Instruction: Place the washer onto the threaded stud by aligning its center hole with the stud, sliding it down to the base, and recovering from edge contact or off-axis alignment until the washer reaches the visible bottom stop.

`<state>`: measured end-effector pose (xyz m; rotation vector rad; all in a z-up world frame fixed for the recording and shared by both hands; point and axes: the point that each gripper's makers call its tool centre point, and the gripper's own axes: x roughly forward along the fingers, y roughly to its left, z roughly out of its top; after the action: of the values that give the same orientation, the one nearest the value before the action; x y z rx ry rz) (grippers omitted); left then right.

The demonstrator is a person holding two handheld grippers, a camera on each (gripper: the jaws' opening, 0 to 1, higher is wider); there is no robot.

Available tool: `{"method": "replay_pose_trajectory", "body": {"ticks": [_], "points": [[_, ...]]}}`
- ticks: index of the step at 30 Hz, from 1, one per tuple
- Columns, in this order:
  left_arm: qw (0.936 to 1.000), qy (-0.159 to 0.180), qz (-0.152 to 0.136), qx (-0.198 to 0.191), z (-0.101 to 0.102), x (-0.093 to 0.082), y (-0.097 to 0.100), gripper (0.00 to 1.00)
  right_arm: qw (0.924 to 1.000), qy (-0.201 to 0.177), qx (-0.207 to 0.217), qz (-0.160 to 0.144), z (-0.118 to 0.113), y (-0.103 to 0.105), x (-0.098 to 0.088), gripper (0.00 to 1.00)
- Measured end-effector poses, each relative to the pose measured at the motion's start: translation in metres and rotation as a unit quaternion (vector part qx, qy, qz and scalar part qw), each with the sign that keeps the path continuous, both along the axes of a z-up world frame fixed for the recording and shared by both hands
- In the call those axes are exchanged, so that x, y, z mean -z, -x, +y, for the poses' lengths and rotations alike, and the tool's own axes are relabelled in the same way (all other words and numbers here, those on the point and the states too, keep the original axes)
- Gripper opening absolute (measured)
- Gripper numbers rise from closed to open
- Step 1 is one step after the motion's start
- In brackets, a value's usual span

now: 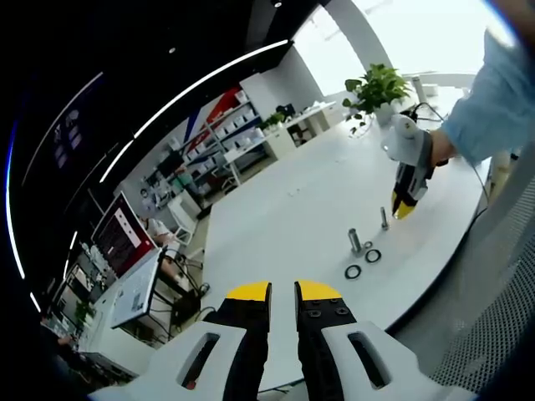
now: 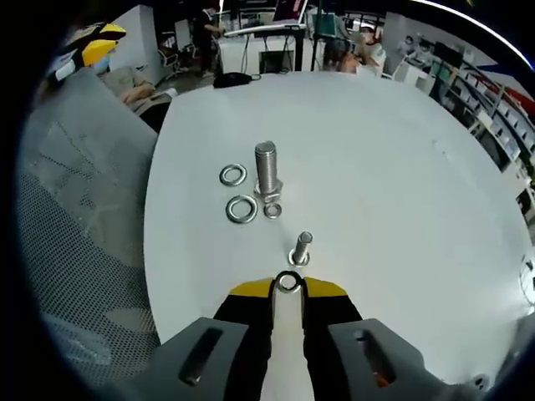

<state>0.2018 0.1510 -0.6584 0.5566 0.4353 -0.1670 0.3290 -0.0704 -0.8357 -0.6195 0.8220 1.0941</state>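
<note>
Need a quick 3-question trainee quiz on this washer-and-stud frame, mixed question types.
1. True or false: the right claw holds a washer at its tips.
2. Multiple choice: the held washer is A) seated at the base of the small stud, B) short of that stud, not yet on it, C) on the large bolt.
3. Fill in: the left claw holds ____.

Key: 1 true; 2 B; 3 nothing.

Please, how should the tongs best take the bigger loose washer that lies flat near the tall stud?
Grip the larger washer across its rim, coming down from above. It lies flat on the table, so no edge is raised. Approach from its open side, away from the tall stud and the other washer.
</note>
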Motion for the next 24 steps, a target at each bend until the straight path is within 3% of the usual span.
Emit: {"method": "replay_pose_trajectory", "body": {"ticks": [9,24], "points": [[1.0000,-0.001,0.000,-0.001,0.000,0.000,0.000,0.09,0.9997,0.001,-0.013,-0.019,0.006,-0.005,-0.023,0.13],[1.0000,-0.002,-0.002,0.000,0.000,-0.001,0.000,0.09,0.9951,0.044,-0.079,-0.039,0.015,-0.008,-0.028,0.13]]}}
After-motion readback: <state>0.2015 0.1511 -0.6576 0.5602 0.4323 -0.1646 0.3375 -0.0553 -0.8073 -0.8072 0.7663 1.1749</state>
